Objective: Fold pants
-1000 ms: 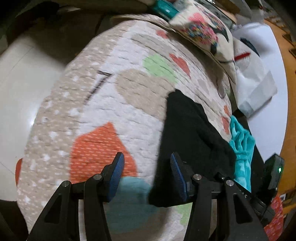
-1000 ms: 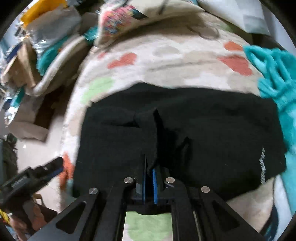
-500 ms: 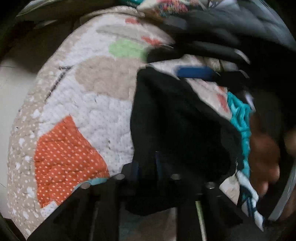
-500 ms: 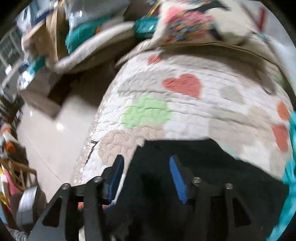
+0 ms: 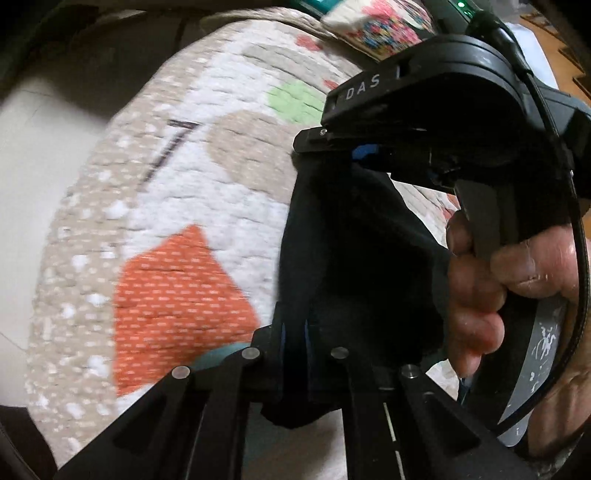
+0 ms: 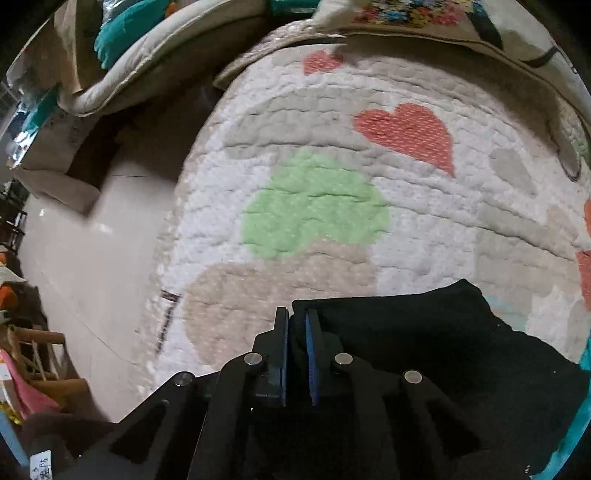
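The black pants (image 5: 343,266) lie on a quilted bed cover with heart shapes (image 5: 177,229). My left gripper (image 5: 293,332) is shut on the near edge of the pants. My right gripper (image 6: 295,332) is shut on the far left corner of the pants (image 6: 424,339). In the left wrist view the right gripper's body (image 5: 436,107) and the hand holding it fill the upper right, pinching the pants' far corner. The fabric hangs taut between the two grippers, lifted off the cover.
A patterned pillow (image 6: 413,14) lies at the head of the bed. A teal cloth (image 6: 583,362) lies at the right edge. The pale floor (image 6: 81,258) with boxes and clutter is to the left of the bed.
Both grippers have closed on the pants: the left on the near edge, the right, open half a second ago, on the far corner. The fabric is now lifted.
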A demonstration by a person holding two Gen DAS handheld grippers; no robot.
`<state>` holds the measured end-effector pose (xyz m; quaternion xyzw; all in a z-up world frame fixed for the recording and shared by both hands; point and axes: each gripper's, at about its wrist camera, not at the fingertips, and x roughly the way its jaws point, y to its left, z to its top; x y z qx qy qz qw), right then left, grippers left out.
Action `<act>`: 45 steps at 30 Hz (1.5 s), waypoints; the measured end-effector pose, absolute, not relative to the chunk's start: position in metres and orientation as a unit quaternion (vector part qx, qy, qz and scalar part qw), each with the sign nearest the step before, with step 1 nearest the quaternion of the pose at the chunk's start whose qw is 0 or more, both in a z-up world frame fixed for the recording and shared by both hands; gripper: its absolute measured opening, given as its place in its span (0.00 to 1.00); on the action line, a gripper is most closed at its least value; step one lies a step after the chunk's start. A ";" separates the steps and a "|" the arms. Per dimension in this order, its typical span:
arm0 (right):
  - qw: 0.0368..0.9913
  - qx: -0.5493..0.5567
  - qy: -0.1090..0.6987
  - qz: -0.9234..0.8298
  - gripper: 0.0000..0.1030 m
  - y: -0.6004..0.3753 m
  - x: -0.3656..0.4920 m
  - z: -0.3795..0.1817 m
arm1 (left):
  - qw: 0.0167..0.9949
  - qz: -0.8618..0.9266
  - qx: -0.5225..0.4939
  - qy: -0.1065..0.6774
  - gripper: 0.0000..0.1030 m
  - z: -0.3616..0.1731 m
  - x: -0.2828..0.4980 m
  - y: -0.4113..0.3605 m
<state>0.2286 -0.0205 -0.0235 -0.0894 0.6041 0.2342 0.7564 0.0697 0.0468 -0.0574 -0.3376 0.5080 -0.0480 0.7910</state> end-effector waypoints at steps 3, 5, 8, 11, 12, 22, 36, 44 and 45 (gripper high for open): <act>0.753 -0.087 0.601 0.252 0.09 0.003 0.227 -0.022 | 0.792 -0.025 -0.343 0.504 0.07 -0.055 0.061 0.064; 0.752 -0.083 0.597 0.267 0.09 0.017 0.224 -0.019 | 0.789 -0.003 -0.349 0.506 0.11 -0.056 0.054 0.077; 0.749 -0.041 0.590 0.299 0.10 0.034 0.227 -0.018 | 0.785 0.023 -0.364 0.501 0.16 -0.058 0.043 0.092; 0.757 0.001 0.573 0.314 0.22 0.031 0.228 0.002 | 0.797 0.037 -0.368 0.478 0.18 -0.047 0.035 0.106; 0.771 0.004 0.557 0.310 0.30 0.024 0.226 0.013 | 0.803 0.043 -0.365 0.469 0.19 -0.042 0.034 0.108; 0.799 0.084 0.534 0.263 0.36 -0.111 0.155 0.026 | 0.831 0.041 -0.324 0.451 0.35 -0.026 0.049 0.087; 0.837 0.102 0.505 0.187 0.39 -0.167 0.086 0.018 | 0.818 0.062 -0.323 0.471 0.36 -0.040 0.048 0.093; 0.856 0.135 0.489 0.095 0.43 -0.234 0.063 0.016 | 0.850 0.036 -0.268 0.451 0.36 -0.020 0.048 0.070; 0.855 0.145 0.491 0.087 0.43 -0.240 0.060 0.013 | 0.856 0.036 -0.257 0.446 0.36 -0.017 0.047 0.067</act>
